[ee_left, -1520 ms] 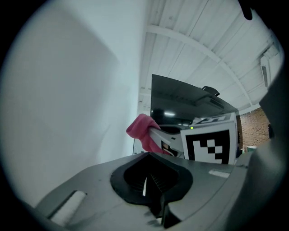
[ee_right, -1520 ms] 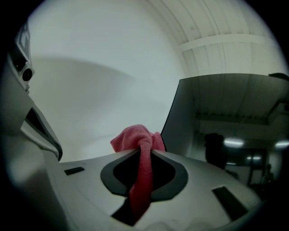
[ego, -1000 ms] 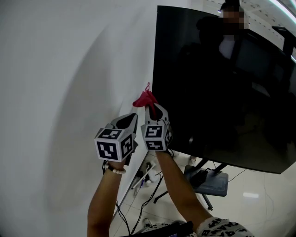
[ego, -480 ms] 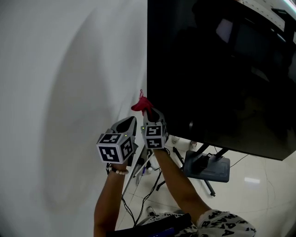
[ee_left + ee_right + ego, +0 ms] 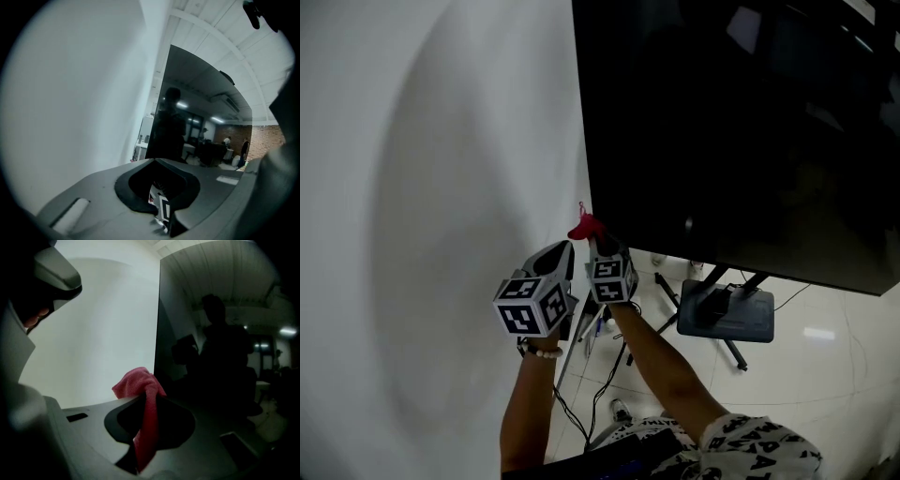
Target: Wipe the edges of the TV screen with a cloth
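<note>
The black TV screen (image 5: 731, 131) fills the upper right of the head view, and its left edge runs down beside the white wall. My right gripper (image 5: 593, 238) is shut on a red cloth (image 5: 584, 227), which is bunched against the TV's lower left corner. In the right gripper view the cloth (image 5: 140, 386) hangs from the closed jaws of the right gripper (image 5: 143, 401), right next to the screen's left edge (image 5: 158, 333). My left gripper (image 5: 564, 251) sits just left of the right one, shut and empty, pointing at the wall. It sees the TV (image 5: 201, 122) from the side.
The white wall (image 5: 431, 187) lies to the left of the TV. Below the screen stand the TV's stand base (image 5: 728, 314) and legs on a pale tiled floor (image 5: 825, 375). Cables (image 5: 581, 394) trail down by the wall under my arms.
The right gripper has slid the red cloth down the TV's left edge to the lower corner. The left gripper came down beside it.
</note>
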`<state>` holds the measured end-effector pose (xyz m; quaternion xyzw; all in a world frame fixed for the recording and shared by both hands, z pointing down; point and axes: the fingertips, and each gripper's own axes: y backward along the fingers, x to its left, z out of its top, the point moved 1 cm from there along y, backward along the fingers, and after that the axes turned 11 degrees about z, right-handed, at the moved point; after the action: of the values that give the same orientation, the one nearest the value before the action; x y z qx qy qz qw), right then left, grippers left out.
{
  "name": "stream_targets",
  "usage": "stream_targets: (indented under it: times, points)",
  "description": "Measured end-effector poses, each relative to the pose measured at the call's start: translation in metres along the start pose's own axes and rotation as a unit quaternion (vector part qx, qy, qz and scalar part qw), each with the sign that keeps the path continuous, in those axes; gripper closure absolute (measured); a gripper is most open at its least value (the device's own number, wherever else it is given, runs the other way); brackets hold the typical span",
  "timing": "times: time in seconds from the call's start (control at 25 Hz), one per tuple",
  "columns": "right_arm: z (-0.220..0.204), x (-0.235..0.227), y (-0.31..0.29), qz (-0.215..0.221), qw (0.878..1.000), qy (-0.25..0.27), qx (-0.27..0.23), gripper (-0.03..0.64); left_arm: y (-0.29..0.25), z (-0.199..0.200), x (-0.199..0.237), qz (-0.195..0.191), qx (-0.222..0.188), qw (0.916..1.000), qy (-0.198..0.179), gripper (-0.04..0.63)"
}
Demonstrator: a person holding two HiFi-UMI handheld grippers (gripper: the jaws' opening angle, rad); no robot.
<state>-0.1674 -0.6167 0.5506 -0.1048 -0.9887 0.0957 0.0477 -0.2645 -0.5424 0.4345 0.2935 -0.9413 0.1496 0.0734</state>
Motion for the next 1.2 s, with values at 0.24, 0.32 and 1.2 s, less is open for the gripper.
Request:
stream_targets:
  times: [0.24,0.32,1.2]
  points:
    - [-0.054,-0.005,-0.003,0.001,0.997,-0.052,0.057,0.560,-0.001,-0.009,0.008,0.003,0.011,0.9997,0.021,0.589]
    - [-0.068,-0.011,-0.001,-0.004,0.995,-0.071,0.074,0.560,-0.004,-0.015,0.006,-0.003,0.016,0.9993,0.033,0.589]
    - [-0.107,-0.093,0.070,-0.097,0.983,-0.091,0.123,0.558,-0.018,-0.045,-0.055,-0.073,0.043,0.9957,0.038,0.589]
